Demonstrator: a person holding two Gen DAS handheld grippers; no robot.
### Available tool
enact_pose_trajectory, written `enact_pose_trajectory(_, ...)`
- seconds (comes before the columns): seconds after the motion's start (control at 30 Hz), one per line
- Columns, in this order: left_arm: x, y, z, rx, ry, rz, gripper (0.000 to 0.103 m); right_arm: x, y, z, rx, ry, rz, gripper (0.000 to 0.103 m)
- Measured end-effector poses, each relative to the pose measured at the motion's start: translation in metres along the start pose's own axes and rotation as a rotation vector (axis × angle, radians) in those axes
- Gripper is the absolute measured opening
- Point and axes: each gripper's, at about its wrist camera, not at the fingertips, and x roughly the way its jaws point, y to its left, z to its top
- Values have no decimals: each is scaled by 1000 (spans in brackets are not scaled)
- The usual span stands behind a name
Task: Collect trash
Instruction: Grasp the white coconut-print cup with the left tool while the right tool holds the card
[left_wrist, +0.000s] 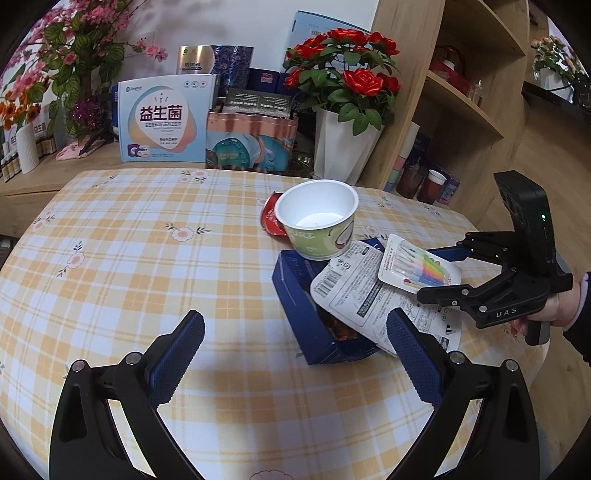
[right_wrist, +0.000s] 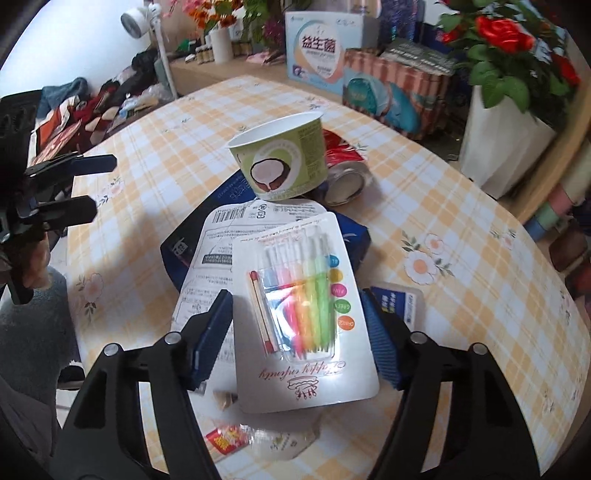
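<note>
A heap of trash lies on the checked table: a green paper cup (left_wrist: 319, 218) (right_wrist: 282, 157), a crushed red can (left_wrist: 269, 218) (right_wrist: 341, 162), a dark blue box (left_wrist: 314, 314) (right_wrist: 184, 243), a white printed sheet (left_wrist: 354, 291) (right_wrist: 210, 258) and a pen blister pack (left_wrist: 419, 267) (right_wrist: 303, 314). My left gripper (left_wrist: 295, 349) is open, low over the table, its right finger beside the blue box. My right gripper (right_wrist: 299, 332) (left_wrist: 443, 273) is open, its fingers on either side of the pen pack, not closed on it.
A small wrapper with red print (right_wrist: 229, 437) and a clear plastic case (right_wrist: 399, 299) lie near the table's front edge. Boxes (left_wrist: 166, 118), a white vase of red roses (left_wrist: 343, 110) and a wooden shelf (left_wrist: 461, 92) stand behind the table.
</note>
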Motion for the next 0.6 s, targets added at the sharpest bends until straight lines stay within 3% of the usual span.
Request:
enact_pose_trajectory(0.2,17,-13,12,19,18,-10,95,-14,-17,-19,95,-56,-40,69)
enact_pose_trajectory(0.5,82,-24,51,-41,77,-13,96,-30,-44,-52,278,-123,-102,69)
enact_pose_trajectory(0.6,100,-20,62,-85,95,-16,96,-34,-49,-61,320,-141,-82,69)
